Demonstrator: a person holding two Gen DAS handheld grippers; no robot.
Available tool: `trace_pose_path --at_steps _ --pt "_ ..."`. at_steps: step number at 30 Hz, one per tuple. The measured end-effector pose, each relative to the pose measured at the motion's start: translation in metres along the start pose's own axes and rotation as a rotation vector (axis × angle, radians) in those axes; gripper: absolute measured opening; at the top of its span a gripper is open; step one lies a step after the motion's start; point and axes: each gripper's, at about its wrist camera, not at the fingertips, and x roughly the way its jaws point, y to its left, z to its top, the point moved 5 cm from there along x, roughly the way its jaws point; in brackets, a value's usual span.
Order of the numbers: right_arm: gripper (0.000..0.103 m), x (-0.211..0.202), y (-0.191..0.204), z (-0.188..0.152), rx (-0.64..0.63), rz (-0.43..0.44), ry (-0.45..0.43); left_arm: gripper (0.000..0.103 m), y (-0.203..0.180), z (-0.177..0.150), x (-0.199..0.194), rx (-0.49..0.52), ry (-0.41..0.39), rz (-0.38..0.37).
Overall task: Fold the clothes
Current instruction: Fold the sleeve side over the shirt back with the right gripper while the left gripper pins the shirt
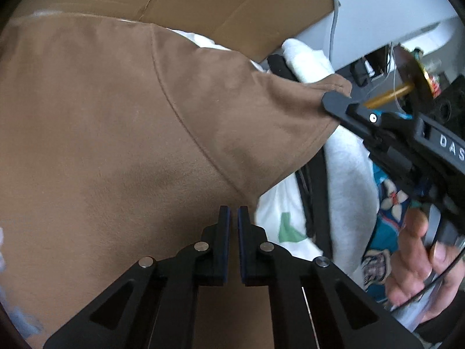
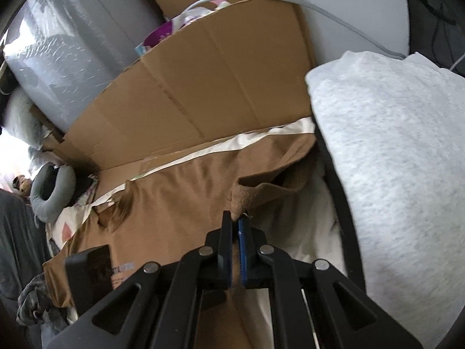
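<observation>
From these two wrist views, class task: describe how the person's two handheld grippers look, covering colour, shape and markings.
Both are black plastic. The left gripper and right gripper have flat fingers with blue pads, on linkage arms with silver rivets and triangular cut-outs. The right gripper's body bears white raised letters, "DAS" visible.

Black linkage gripper [image 1: 234, 218], blue pads, silver rivets, perhaps "DAS" lettering, bare hand [image 1: 418, 264]

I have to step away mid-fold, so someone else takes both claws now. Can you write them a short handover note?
Right claw: shut on the brown shirt's sleeve end, lifted off the pile.
Left claw: shut, at the shirt's underarm; whether it pinches cloth cannot be told.
Shirt lies spread flat before the cardboard; grey folded garment beside it.
Done: sleeve picked up.
Left: fold the sleeve inward, then the other folds.
</observation>
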Motion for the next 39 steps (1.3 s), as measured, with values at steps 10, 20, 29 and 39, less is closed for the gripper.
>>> trace_pose_path --at_steps 10,20,29,39 --pt "0.003 0.006 0.020 -0.011 -0.017 0.093 0.060 0.004 0.014 -0.008 0.015 -0.139 -0.014 -0.020" --pt "0.003 0.011 0.037 -0.035 -0.046 0.180 0.143 0.004 0.031 -0.018 0.022 -0.351 -0.072 -0.070" --pt "0.004 0.021 0.044 -0.057 -0.043 0.220 0.250 0.003 0.034 -0.019 0.021 -0.382 -0.093 -0.061" --pt "0.029 0.015 0.047 -0.067 -0.045 0.235 0.289 0.004 0.034 -0.032 -0.009 -0.326 0.022 0.013"
